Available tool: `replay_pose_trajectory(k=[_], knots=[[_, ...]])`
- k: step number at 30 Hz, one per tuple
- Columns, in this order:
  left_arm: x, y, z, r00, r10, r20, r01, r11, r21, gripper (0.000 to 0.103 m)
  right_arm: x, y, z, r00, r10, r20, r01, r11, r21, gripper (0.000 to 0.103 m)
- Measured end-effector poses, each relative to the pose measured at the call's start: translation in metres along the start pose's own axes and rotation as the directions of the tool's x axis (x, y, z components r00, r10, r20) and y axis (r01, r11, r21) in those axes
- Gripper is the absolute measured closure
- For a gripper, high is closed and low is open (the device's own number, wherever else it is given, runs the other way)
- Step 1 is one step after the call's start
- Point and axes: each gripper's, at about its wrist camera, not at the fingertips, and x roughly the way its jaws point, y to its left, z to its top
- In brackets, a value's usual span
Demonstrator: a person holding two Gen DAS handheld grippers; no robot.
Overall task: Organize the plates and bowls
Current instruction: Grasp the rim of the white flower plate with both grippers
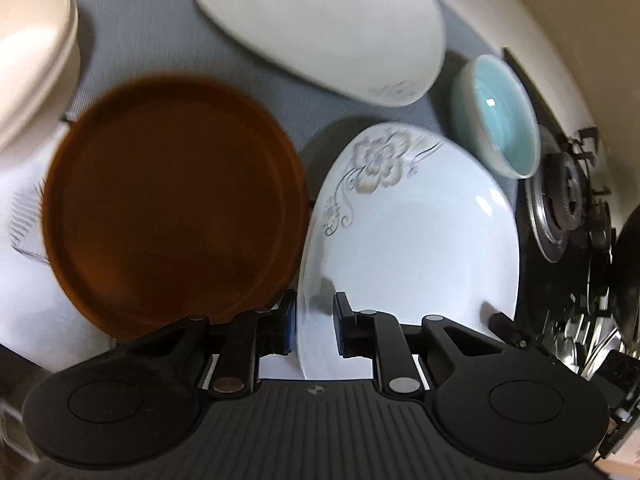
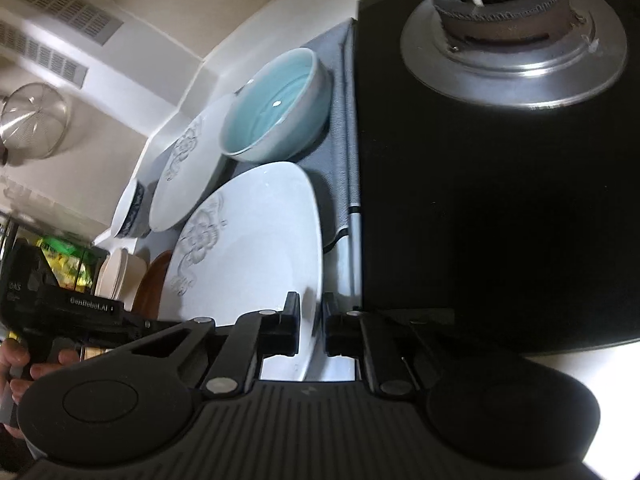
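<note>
From the left wrist, the left gripper (image 1: 315, 322) straddles the near rim of a white floral plate (image 1: 412, 248) lying on the grey mat (image 1: 160, 40), fingers apart, a brown plate (image 1: 172, 204) just left, a teal bowl (image 1: 496, 116) beyond. From the right wrist, the right gripper (image 2: 311, 324) brackets the same plate's (image 2: 256, 248) near edge, jaws not quite closed, beside the black stove (image 2: 480, 200).

Both grippers, the left gripper (image 1: 314, 326) and the right gripper (image 2: 311, 326), are built of matte black plastic, with ribbed bases, round side discs and silver rivets on the links. Blue pads (image 1: 340, 318) are fitted on the left one (white lettering is printed on its body), and bare skin is seen on the hand (image 2: 20, 364).
</note>
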Motion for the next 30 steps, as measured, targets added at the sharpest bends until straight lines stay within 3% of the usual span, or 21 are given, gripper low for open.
replay_pose_trajectory(k=[4,8,13,19,23,30], knots=[[0.002,0.006,0.0,0.999,-0.03,-0.019,0.03,1.0,-0.004,0.084,-0.007,0.004,-0.003,0.999,0.016,-0.027,-0.017,0.999,-0.04,0.091],[0.018,0.005,0.001,0.998,-0.03,-0.052,0.029,0.999,-0.018,0.082,0.004,-0.008,-0.004,0.999,0.0,-0.054,0.001,1.0,0.013,0.093],[0.026,-0.006,0.003,0.999,-0.019,-0.037,0.018,1.0,-0.019,0.075,0.007,-0.013,-0.004,0.999,0.025,-0.037,-0.022,0.997,0.068,0.089],[0.018,-0.022,-0.006,0.999,0.042,0.0,-0.042,0.998,0.044,0.078,0.002,-0.009,-0.007,1.0,0.013,-0.014,-0.012,0.997,0.071,0.089],[0.007,-0.026,-0.008,1.0,0.025,0.016,-0.025,0.999,0.039,0.078,-0.011,-0.004,-0.008,1.0,0.015,0.007,-0.015,0.999,0.028,0.09],[-0.005,-0.033,-0.013,0.999,0.007,0.032,-0.008,1.0,0.023,0.078,-0.024,-0.003,-0.01,0.998,0.05,0.034,-0.052,0.996,0.073,0.088]])
